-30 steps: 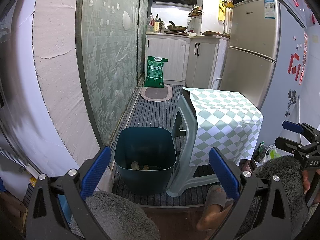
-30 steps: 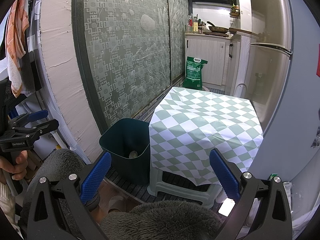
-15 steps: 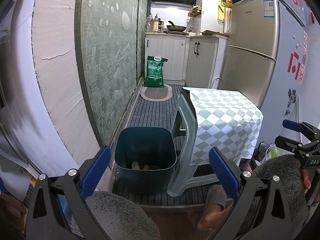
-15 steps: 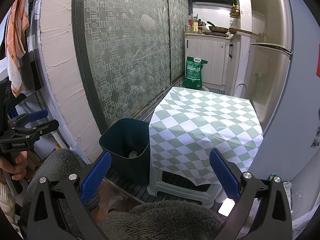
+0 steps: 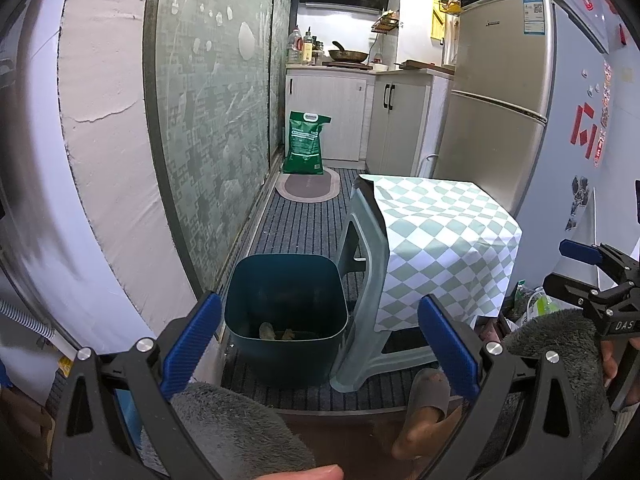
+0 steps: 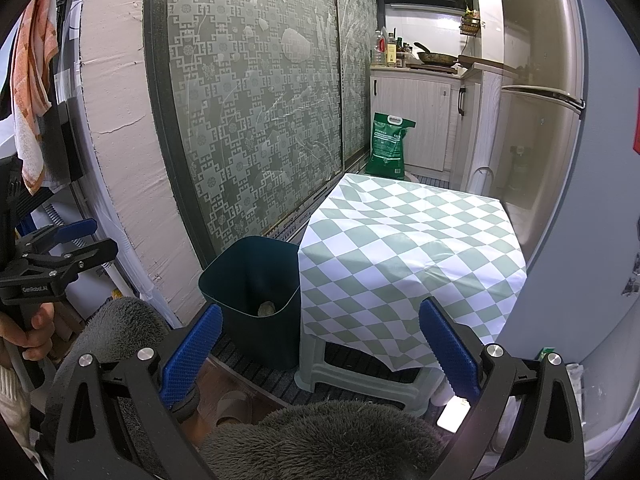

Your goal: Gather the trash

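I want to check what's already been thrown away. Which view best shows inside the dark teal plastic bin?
The left wrist view: it looks down into the dark teal plastic bin, showing several scraps on its floor. The right wrist view shows the bin from the side, with one pale scrap visible.

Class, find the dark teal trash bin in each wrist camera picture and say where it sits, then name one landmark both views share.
Left wrist view: the trash bin sits at lower centre, on the striped mat, left of the stool.
Right wrist view: the trash bin sits left of centre, beside the checkered cloth.
Shared landmark: the green bag standing by the white cabinets.
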